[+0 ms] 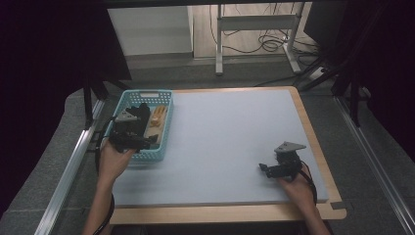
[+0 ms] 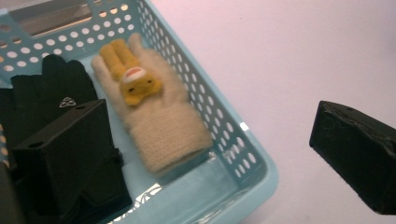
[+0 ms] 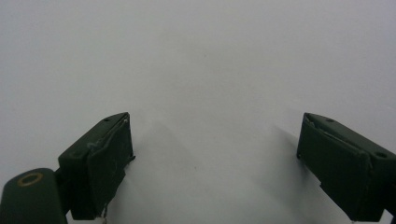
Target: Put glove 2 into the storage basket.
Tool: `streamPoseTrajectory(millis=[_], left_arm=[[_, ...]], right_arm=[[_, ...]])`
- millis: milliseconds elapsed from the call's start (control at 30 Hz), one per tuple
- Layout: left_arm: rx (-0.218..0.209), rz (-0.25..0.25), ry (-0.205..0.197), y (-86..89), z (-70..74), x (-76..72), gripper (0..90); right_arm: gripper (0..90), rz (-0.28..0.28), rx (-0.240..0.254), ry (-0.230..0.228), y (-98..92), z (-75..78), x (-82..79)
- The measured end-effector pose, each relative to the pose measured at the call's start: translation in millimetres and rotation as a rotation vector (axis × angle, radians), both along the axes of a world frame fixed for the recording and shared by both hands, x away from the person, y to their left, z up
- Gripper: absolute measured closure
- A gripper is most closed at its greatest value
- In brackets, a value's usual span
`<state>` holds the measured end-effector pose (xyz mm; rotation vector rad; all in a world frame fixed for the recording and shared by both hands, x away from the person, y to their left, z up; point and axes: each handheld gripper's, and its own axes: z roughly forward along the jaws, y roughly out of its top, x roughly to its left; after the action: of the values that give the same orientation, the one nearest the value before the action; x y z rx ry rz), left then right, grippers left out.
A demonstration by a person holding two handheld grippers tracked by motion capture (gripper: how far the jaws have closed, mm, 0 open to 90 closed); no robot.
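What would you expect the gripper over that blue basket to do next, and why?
Probably the left gripper should drop a little and close on the cream glove. Its jaws stand wide open, one over the black gloves inside the basket, the other outside its wall, so it likely must shift inward first.

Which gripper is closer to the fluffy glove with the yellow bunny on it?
The left gripper. It hangs over the blue basket where the bunny glove lies, jaws open, one jaw over the black gloves. The right gripper is far across the mat, open.
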<state>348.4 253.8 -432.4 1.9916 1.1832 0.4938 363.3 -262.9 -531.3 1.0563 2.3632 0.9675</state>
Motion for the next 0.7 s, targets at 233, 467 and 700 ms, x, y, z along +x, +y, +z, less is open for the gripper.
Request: streamPoseTrajectory(millis=[233,467,700], left_arm=[[0.009,-0.028,-0.01,-11.2,-0.6,-4.4,0.0],[0.009,-0.053,-0.018,-22.0,-1.9,-7.7,0.0],[0.004,-0.068,-0.023,-31.8,-4.4,-9.5,0.0]], right_arm=[[10.2,-0.001,0.0,-0.001,0.1,-0.1,0.0],[10.2,0.002,-0.001,-0.001,0.0,0.0,0.1],[10.2,0.0,0.001,-0.001,0.1,0.0,0.1]])
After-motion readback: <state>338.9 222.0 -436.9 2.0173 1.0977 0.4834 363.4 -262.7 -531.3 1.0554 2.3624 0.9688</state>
